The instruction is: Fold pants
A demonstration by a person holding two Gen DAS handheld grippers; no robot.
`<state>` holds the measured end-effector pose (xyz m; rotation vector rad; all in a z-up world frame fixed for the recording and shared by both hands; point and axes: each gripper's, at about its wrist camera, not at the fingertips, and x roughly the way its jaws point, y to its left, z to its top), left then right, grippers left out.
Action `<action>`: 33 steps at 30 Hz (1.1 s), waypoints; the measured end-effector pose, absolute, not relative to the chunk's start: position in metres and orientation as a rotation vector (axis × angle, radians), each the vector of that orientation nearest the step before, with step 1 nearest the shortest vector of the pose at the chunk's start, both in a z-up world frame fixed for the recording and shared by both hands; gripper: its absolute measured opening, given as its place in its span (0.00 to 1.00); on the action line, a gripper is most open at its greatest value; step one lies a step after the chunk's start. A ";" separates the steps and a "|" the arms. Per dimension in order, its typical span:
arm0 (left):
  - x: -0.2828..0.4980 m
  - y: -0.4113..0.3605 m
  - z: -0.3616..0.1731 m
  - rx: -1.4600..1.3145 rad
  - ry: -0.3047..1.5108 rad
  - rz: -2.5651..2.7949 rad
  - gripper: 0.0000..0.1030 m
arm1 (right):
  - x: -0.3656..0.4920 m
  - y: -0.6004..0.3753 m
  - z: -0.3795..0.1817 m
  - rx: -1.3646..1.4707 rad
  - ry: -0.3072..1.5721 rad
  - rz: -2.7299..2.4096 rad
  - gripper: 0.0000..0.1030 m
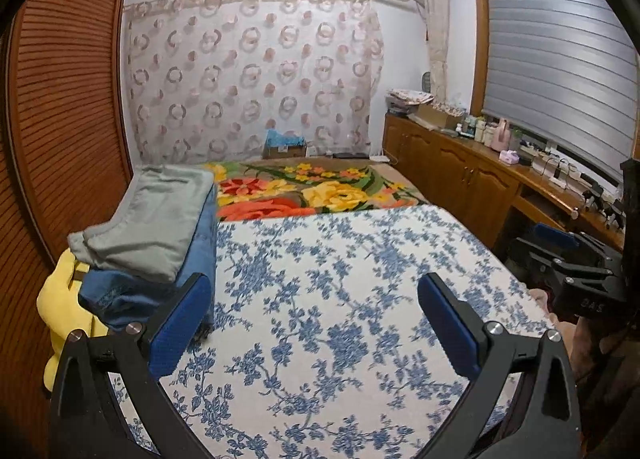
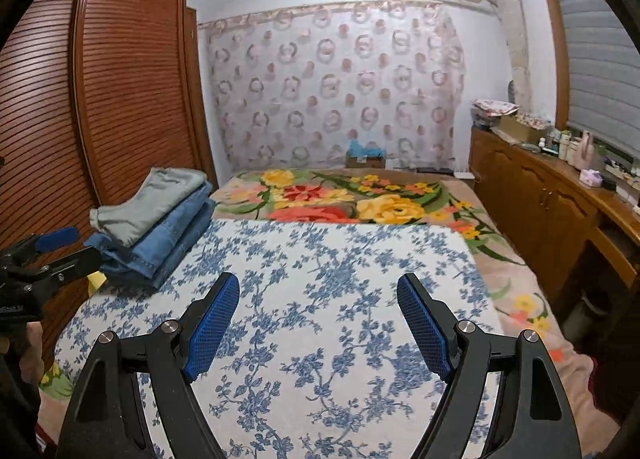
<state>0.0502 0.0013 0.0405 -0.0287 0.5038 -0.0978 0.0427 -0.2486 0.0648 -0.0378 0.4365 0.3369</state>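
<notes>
A stack of folded pants lies at the left edge of the bed: grey-green pants (image 1: 152,215) (image 2: 148,199) on top of blue jeans (image 1: 132,295) (image 2: 168,243). A yellow cloth (image 1: 60,307) hangs beside the stack. My left gripper (image 1: 316,323) is open and empty above the blue-flowered sheet (image 1: 340,299), its left finger just in front of the jeans. My right gripper (image 2: 318,323) is open and empty over the same sheet (image 2: 320,259); it shows at the right edge of the left wrist view (image 1: 560,259). The left gripper shows at the left edge of the right wrist view (image 2: 52,251), close to the stack.
A bright flowered blanket (image 1: 320,191) (image 2: 340,203) covers the far half of the bed. A slatted wooden wardrobe (image 1: 68,99) (image 2: 120,91) stands on the left. A wooden cabinet (image 1: 480,171) (image 2: 552,195) with bottles runs along the right under the window. A cardboard box (image 1: 284,149) sits by the far wall.
</notes>
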 end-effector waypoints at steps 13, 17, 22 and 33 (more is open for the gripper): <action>0.027 -0.003 0.070 -0.032 0.424 -0.088 1.00 | 0.018 -0.256 0.073 -0.020 0.351 0.306 0.80; 0.026 0.000 0.071 -0.039 0.420 -0.075 1.00 | 0.016 -0.254 0.070 -0.021 0.336 0.305 0.80; 0.026 0.003 0.069 -0.043 0.421 -0.067 1.00 | 0.017 -0.256 0.067 -0.019 0.337 0.310 0.80; 0.026 0.006 0.067 -0.043 0.425 -0.066 1.00 | 0.018 -0.259 0.068 -0.017 0.339 0.313 0.80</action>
